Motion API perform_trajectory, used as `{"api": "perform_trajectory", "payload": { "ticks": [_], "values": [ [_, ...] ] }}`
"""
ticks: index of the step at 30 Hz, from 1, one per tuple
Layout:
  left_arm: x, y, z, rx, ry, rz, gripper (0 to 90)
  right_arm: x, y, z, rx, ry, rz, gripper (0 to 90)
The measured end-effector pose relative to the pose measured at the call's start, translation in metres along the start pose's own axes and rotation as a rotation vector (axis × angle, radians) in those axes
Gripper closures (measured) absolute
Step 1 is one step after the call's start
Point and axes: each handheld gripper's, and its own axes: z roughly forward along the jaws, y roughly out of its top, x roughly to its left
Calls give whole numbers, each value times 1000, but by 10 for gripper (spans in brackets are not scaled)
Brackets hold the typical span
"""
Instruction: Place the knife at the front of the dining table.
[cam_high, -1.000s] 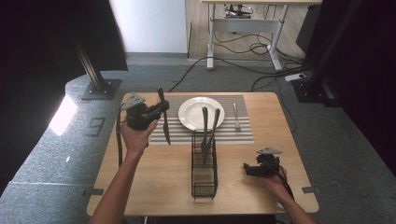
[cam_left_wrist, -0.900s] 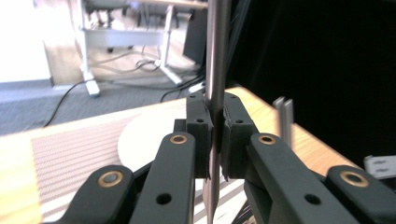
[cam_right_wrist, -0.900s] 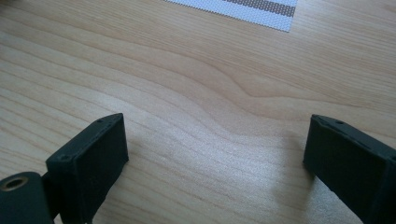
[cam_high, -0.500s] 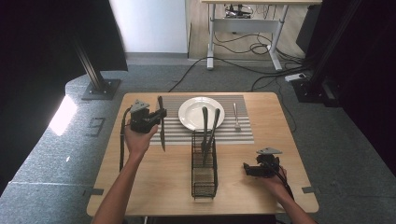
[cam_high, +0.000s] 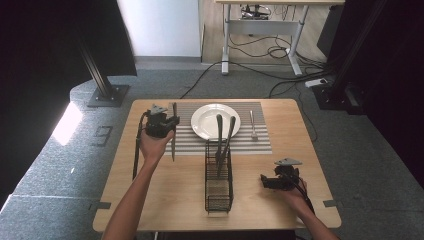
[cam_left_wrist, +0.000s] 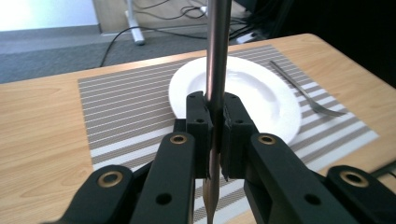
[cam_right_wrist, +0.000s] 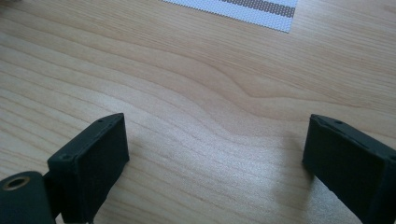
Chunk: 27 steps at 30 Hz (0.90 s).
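Note:
My left gripper (cam_high: 174, 122) is shut on a long metal table knife (cam_high: 173, 145) and holds it over the left edge of the striped placemat (cam_high: 250, 142). In the left gripper view the jaws (cam_left_wrist: 215, 106) clamp the knife (cam_left_wrist: 217, 51) about mid-length, with the white plate (cam_left_wrist: 266, 100) and a fork (cam_left_wrist: 303, 91) behind it. The plate (cam_high: 209, 121) sits mid-mat, with the fork (cam_high: 253, 125) to its right. At the table's right front my right gripper (cam_high: 263, 181) rests low. Its jaws (cam_right_wrist: 215, 140) stand wide apart over bare wood.
A black wire caddy (cam_high: 218, 190) stands in front of the plate with two utensils (cam_high: 223, 140) upright in it. The wooden table (cam_high: 165, 200) has bare room at the left front. Cables and a desk frame lie on the floor beyond.
My left hand has come down and slightly right with the knife, which now lies straighter along the mat's left edge. The right gripper has stayed put.

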Motion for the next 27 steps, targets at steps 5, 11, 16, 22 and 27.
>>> {"api": "perform_trajectory", "payload": {
  "ticks": [5, 11, 16, 22, 27],
  "values": [
    [0, 8, 11, 32, 27, -2, 838, 0, 0, 0, -2, -2, 0, 77],
    [-1, 9, 26, 66, 45, -1, 838, 1, 0, 0, -4, -2, -1, 86],
    [3, 6, 35, 85, 57, -10, 838, 1, 0, 0, -4, -2, -1, 86],
    [9, 4, 42, 110, 71, -27, 838, 1, 0, 0, -3, -2, -1, 84],
    [14, 2, 49, 130, 106, -30, 838, 1, 0, 0, -4, -2, 0, 83]
  ]
}}
